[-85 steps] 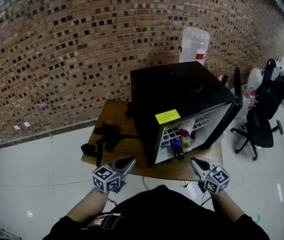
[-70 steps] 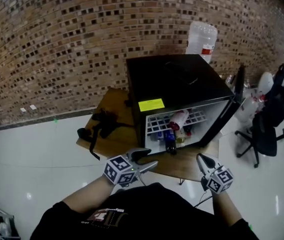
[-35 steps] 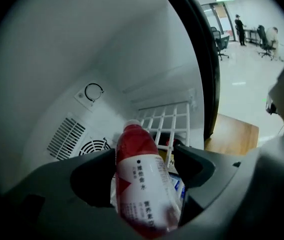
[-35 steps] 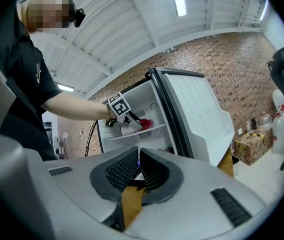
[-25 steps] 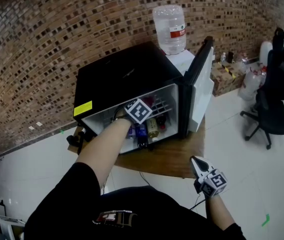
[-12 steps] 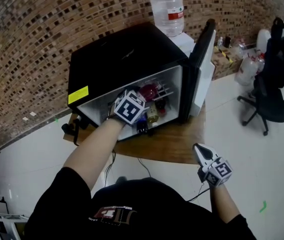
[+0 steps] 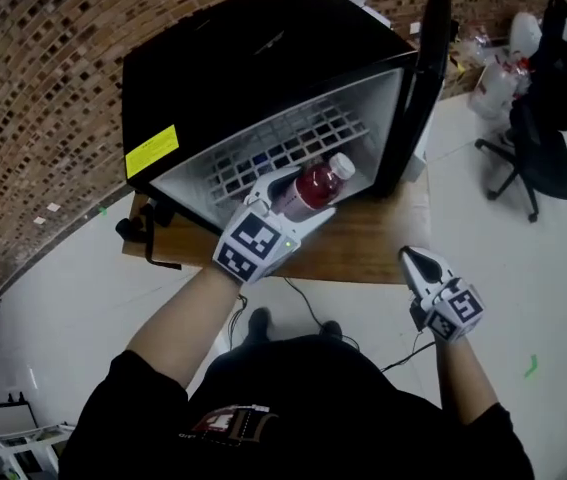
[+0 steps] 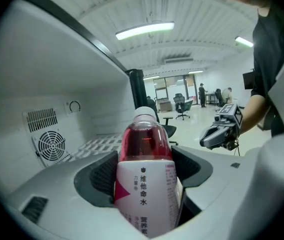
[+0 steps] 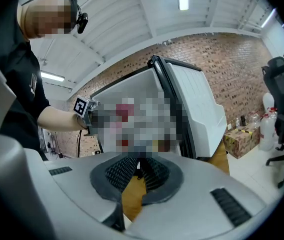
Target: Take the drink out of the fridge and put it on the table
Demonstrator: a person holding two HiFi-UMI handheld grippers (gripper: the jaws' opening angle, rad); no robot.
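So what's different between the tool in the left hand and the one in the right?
The left tool is clamped on a red drink bottle; the right tool is shut on nothing. The left tool is at the mouth of the open fridge; the right tool hangs by the table corner, clear of it. Both carry a square-marker cube.

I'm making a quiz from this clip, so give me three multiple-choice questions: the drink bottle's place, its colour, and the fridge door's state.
1. Where is the drink bottle?
A) lying on the table
B) held in the left tongs
C) on top of the fridge
2. What colour is the drink?
A) red
B) green
C) blue
3. The fridge door is:
A) shut
B) open
C) taken off
Answers: B, the left tongs clamp the bottle on both sides. A, red liquid shows above its white label. B, the door stands swung out from the fridge.
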